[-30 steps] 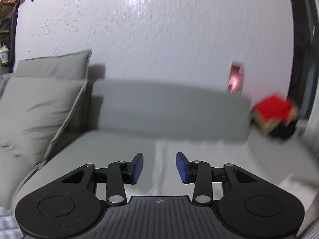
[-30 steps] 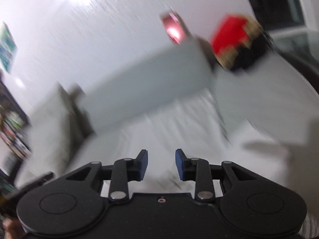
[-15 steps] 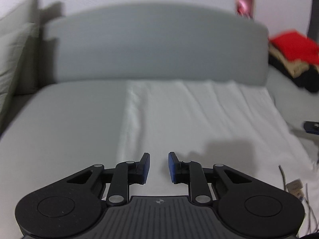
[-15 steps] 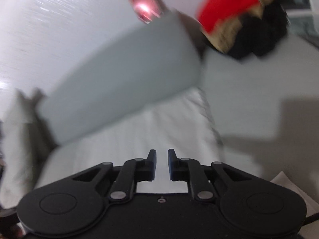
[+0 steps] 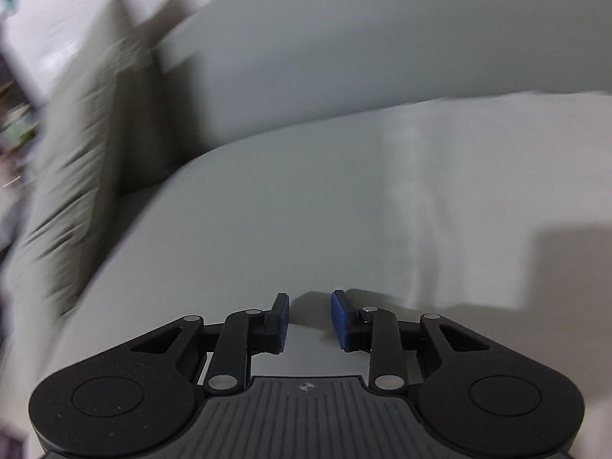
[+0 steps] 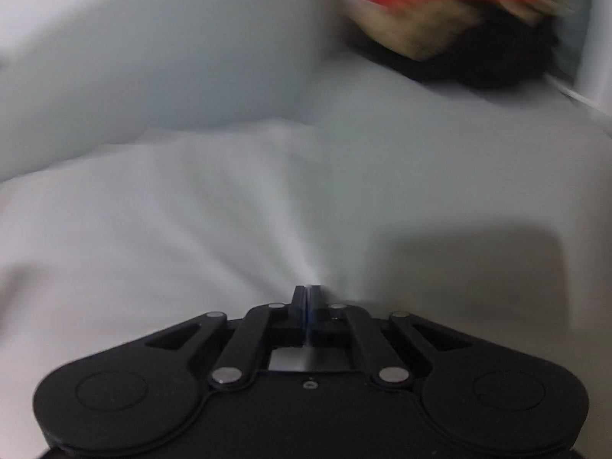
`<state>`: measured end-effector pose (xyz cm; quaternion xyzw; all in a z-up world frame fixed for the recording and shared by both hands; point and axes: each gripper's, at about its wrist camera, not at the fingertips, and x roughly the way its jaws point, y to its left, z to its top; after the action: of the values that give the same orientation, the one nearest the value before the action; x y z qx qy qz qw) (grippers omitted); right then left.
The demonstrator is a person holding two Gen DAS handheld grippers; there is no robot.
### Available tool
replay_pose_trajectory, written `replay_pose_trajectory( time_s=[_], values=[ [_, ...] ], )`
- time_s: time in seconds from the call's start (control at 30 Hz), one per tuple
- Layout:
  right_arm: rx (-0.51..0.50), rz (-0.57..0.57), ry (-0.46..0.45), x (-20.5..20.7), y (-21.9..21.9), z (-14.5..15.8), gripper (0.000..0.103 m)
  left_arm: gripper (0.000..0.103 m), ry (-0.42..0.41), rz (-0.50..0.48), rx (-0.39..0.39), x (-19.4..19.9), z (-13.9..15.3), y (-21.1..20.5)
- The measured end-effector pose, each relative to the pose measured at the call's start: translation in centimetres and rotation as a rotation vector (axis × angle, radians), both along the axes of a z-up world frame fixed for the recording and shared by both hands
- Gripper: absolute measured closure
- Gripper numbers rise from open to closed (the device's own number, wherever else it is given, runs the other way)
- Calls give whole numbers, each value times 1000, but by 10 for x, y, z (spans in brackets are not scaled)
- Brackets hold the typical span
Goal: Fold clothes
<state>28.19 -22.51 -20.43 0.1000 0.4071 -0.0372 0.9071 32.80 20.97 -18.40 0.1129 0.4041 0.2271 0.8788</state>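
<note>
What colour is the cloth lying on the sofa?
White. The cloth shows best in the right wrist view, pinched by the right hand-held gripper.

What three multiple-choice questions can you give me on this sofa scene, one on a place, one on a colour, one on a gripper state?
1. Where does the white garment lie?
A. on the sofa seat
B. on the floor
C. on a shelf

2. What colour tops the clothes pile?
A. green
B. red
C. blue

3. How is the right gripper?
A. wide open
B. out of view
C. shut on the white garment

Answers: 1 A, it is spread over the grey sofa seat; 2 B, red fabric lies uppermost; 3 C, creases fan out from its closed fingers.
</note>
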Motion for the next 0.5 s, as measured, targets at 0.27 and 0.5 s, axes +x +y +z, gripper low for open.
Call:
replay_pose_trajectory(
  time_s=[0.27,0.5],
  values=[
    [280,31,-189,12,8,31,87,70,-191,-162,-283,5,41,-8],
    [340,354,-96,53,68,4,80,67,-128,-384,-222,45,9,-59]
  ],
)
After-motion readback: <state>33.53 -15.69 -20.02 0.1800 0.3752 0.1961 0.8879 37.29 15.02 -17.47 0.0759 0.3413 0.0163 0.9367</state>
